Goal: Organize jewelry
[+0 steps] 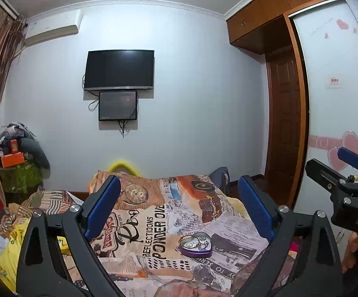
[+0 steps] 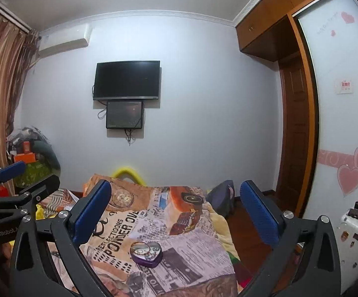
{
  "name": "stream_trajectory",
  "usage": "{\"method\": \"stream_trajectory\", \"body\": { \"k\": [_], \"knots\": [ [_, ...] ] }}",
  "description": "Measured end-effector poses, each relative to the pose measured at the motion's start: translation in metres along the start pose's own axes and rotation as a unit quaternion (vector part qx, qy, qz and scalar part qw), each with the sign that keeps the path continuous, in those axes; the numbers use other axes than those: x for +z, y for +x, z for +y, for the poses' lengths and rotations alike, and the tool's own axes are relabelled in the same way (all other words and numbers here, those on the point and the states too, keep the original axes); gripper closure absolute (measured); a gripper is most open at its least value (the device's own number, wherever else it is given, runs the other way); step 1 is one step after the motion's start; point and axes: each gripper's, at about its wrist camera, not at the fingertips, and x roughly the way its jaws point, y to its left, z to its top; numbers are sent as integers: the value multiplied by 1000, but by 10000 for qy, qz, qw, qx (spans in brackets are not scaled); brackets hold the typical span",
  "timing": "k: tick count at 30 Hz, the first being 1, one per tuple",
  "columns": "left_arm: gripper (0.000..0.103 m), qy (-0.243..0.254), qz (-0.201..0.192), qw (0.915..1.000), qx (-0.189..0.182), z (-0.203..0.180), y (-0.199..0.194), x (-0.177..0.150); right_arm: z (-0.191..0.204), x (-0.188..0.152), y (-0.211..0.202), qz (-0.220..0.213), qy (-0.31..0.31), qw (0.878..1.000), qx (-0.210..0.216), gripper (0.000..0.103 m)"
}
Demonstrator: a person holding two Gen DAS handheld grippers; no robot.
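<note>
A heart-shaped tin (image 1: 195, 245) sits on the bed. It is shiny silver inside and purple on its outer wall. It is open at the top, with no lid on it. Small jewelry pieces (image 1: 198, 243) lie inside it, thin rings and loops that look like gold and silver metal. They are too small and tangled to count, but there seem to be a few.

The tin rests on a soft blanket (image 1: 154, 222) printed like old newspaper, with big black letters, an orange car and a round compass picture. The cloth is a bit wrinkled.

There are two grippers. Each one has two black arms with bumpy blue pads.

The left gripper (image 1: 179, 212) is held up above the bed, pointing at the far wall. Its two fingers are spread wide apart and hold nothing. In its own view the tin is at about 5 o'clock, low between the fingers and nearer the right one.

The right gripper (image 2: 176, 212) is held beside it at about the same height, also pointing at the wall. Its fingers are spread wide too, with nothing between them. In its view the tin is at about 6 o'clock, nearer the left finger.

On the pale wall hang two dark flat screens, a big TV (image 1: 119, 69) and a smaller screen (image 1: 117, 105) just under it. A white air conditioner (image 1: 52, 28) is at 11 o'clock, and a brown wooden door (image 1: 284, 113) at 3 o'clock.
</note>
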Motion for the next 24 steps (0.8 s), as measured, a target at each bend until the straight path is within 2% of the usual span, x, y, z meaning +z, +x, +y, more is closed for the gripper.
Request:
{"method": "stream_trajectory", "body": {
  "k": [24],
  "knots": [
    [7,-138,60,9999,12,0,-9,-4,-5,-8,-12,176,-15,9998,131,0]
  ]
}}
